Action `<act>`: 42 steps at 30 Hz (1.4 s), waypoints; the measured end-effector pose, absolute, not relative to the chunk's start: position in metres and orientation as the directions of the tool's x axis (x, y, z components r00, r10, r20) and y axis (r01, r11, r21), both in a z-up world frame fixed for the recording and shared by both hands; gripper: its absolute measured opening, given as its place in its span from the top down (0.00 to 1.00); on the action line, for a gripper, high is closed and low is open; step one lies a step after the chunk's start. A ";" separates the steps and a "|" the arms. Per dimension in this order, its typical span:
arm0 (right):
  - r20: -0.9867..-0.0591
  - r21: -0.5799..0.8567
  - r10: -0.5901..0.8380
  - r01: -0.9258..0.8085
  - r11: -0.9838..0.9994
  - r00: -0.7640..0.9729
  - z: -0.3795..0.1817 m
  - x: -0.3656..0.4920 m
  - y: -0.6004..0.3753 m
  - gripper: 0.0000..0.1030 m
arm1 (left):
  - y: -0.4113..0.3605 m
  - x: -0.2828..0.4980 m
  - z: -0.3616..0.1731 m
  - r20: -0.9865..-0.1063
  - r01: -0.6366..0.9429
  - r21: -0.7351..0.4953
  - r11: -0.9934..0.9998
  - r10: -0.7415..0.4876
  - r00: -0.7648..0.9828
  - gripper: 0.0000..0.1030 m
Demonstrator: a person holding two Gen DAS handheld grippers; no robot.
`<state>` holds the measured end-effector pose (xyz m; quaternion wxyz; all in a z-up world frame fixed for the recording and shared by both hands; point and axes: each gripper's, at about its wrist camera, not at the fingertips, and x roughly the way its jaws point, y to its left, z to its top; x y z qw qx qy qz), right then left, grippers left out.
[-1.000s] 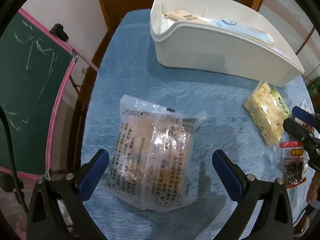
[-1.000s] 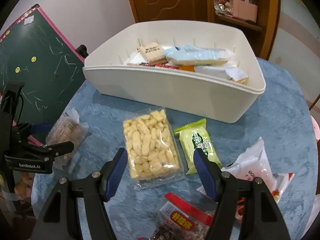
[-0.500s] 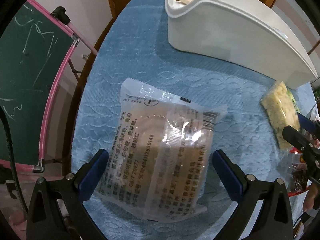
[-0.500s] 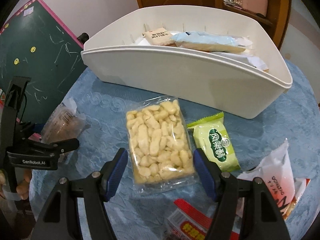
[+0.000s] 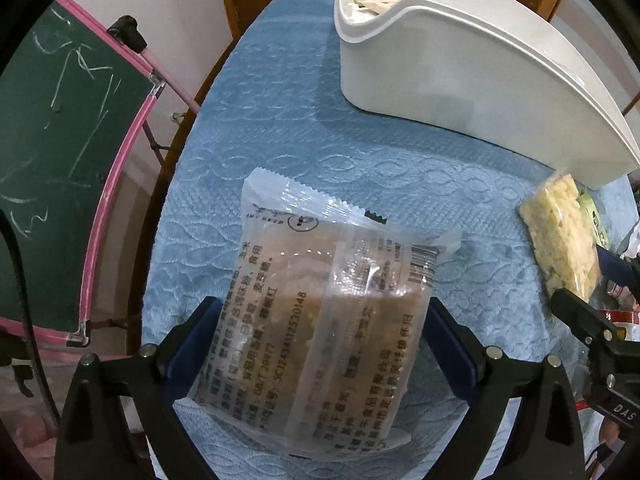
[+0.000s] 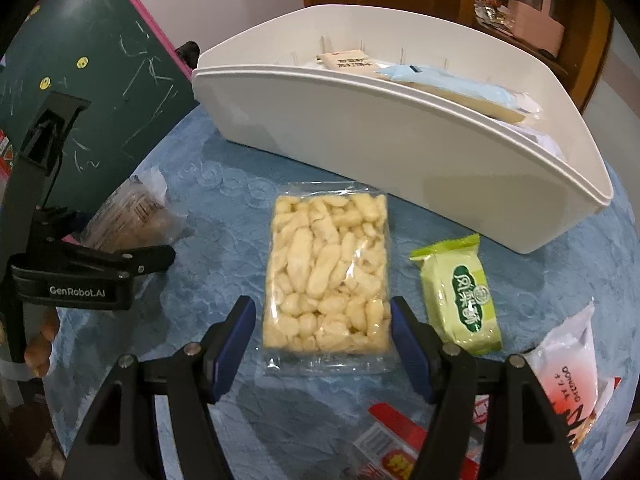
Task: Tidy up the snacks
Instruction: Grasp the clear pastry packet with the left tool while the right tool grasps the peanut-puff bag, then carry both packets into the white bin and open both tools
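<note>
On the blue embossed tablecloth (image 5: 280, 128), the left gripper (image 5: 320, 344) stood straddling a clear-wrapped brown snack pack (image 5: 320, 312), its jaws closing with the pack between the blue pads (image 5: 188, 344) but not visibly squeezed yet. The right gripper (image 6: 324, 344) hung partly spread over the near end of a clear bag of pale puffed pieces (image 6: 326, 268), pads either side and apart from the film. Both packets lay in front of the white bin (image 6: 400, 148), which already held a few wrapped snacks. Both looked light. The brown pack seemed fairly firm inside a loose, glossy wrapper, so a hold across its middle, on the block and not the crimped ends, would probably be safest; the film could slip against the pads. The puffed pieces looked brittle and the bag soft, so a gentle pinch across its width seemed wiser than a hard squeeze. A green wrapped cake (image 6: 460, 296) lay just beside the right pad, near enough to be nudged.
</note>
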<state>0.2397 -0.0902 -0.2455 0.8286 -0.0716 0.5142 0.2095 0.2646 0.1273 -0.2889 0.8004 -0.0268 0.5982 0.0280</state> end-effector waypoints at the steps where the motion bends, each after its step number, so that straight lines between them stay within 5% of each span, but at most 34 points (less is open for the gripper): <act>1: -0.884 0.093 0.269 -0.420 0.903 0.382 -0.246 0.242 -0.089 0.33 | 0.125 0.264 -0.288 -0.959 -0.075 -0.010 0.997 0.012 0.284 0.06; 26: -0.837 0.168 0.331 -0.371 0.913 0.435 -0.218 0.227 -0.098 0.39 | 0.105 0.238 -0.267 -0.946 -0.007 -0.019 1.000 -0.015 0.323 0.23; 42: -0.739 0.151 0.370 -0.396 0.906 0.563 -0.142 0.189 -0.111 0.39 | 0.078 0.218 -0.169 -0.872 0.089 -0.020 0.996 -0.061 0.485 0.23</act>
